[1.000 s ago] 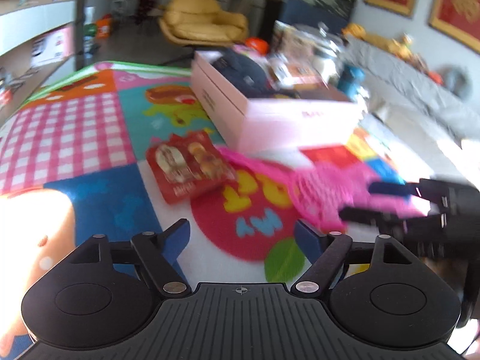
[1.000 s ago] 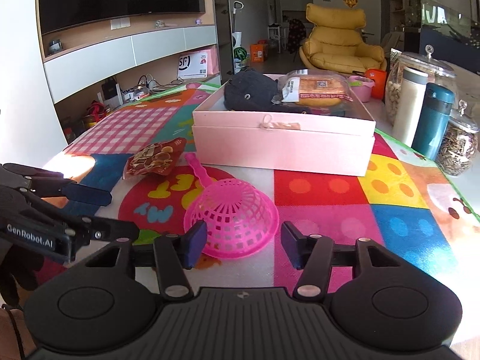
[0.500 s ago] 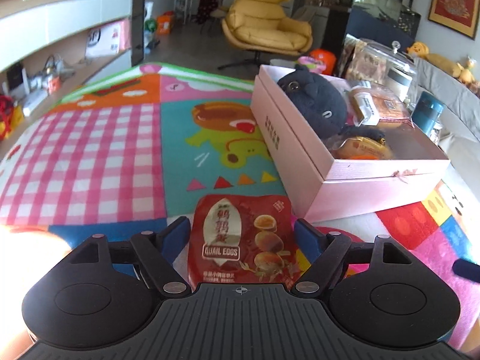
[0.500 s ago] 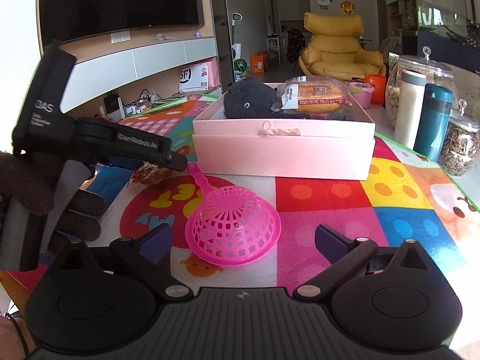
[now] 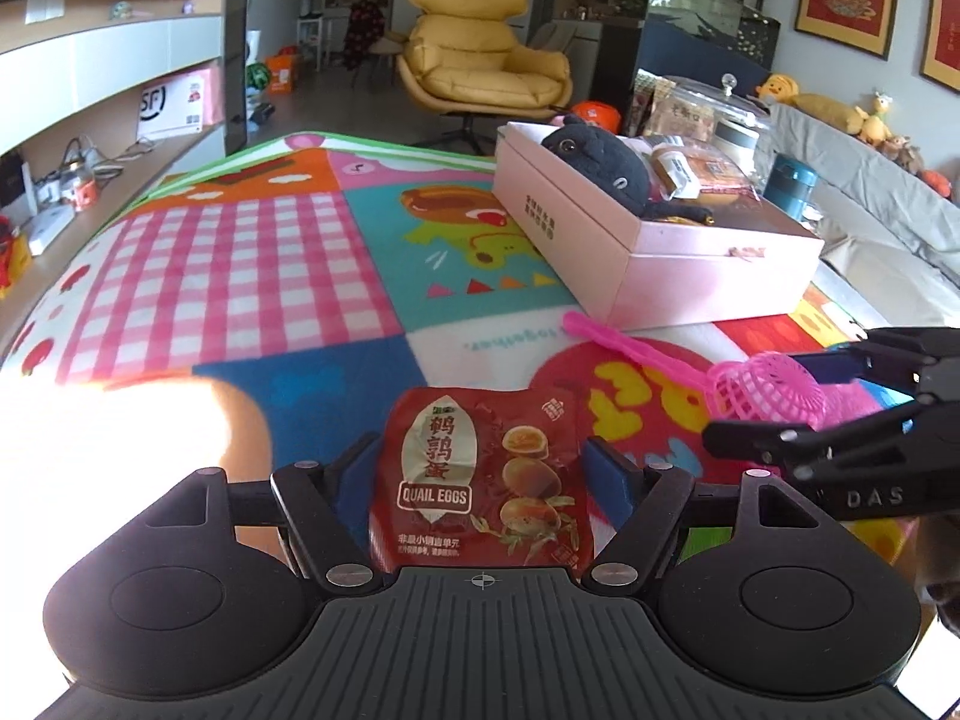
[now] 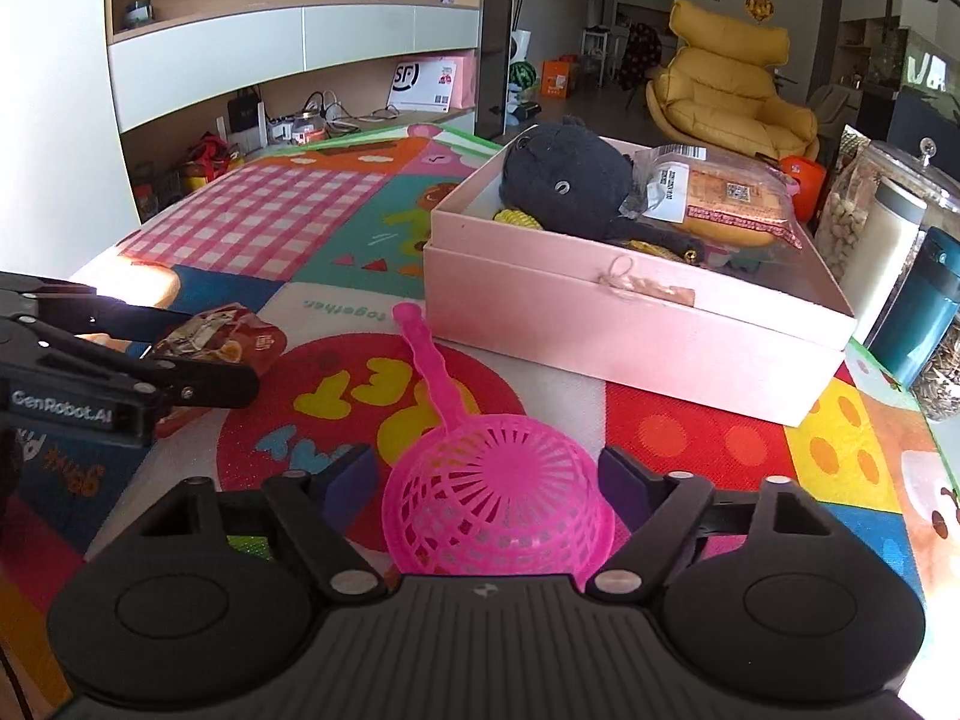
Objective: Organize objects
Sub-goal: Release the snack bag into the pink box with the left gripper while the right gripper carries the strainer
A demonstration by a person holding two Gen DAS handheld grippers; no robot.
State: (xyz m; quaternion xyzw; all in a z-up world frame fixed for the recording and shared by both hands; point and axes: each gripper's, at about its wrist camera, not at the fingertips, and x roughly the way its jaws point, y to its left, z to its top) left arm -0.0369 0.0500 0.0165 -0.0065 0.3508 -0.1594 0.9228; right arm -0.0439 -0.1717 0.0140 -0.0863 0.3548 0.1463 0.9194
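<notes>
A red quail-egg packet (image 5: 480,480) lies on the colourful mat between the open fingers of my left gripper (image 5: 483,471); it also shows in the right wrist view (image 6: 222,339). A pink strainer (image 6: 498,504) lies dome up between the open fingers of my right gripper (image 6: 483,480), its handle pointing at the pink box (image 6: 630,324). The strainer also shows in the left wrist view (image 5: 762,384). The box (image 5: 690,264) holds a black plush (image 6: 564,186) and a wrapped snack (image 6: 720,198). Neither gripper is closed on its object.
Glass jars (image 6: 864,204), a white flask (image 6: 888,252) and a teal flask (image 6: 924,318) stand right of the box. The mat's left edge runs along a shelf unit (image 6: 270,90). A yellow armchair (image 5: 486,72) stands beyond the table.
My left gripper swung left and came down around the quail-egg packet. My right gripper opened wider and moved forward, so the strainer bowl now sits between its fingers.
</notes>
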